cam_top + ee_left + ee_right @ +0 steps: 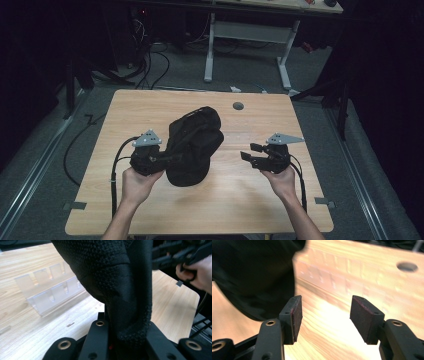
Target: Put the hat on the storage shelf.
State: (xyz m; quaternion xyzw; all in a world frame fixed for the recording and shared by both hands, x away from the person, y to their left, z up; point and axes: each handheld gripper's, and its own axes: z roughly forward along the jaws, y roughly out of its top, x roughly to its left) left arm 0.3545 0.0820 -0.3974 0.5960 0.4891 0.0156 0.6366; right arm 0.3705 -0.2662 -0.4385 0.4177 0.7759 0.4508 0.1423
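A black fabric cap [192, 145] is held a little above the middle of the wooden table [150, 210], its lower edge near the tabletop. My left gripper [167, 159] is at the cap's left side, shut on a fold of the cap. In the left gripper view the knit fabric [120, 285] runs down between the jaws of the left gripper [125, 327]. My right gripper [248, 152] is to the right of the cap, apart from it. In the right gripper view the right gripper [325, 315] is open with only bare wood between its pads, and the cap [252, 277] lies to its left.
A clear plastic rack with several compartments [50, 287] lies on the table behind the cap, faint in the right gripper view [332, 277]. A grey cable hole [238, 106] sits near the far edge. A white-legged desk [250, 35] and cables stand on the floor beyond.
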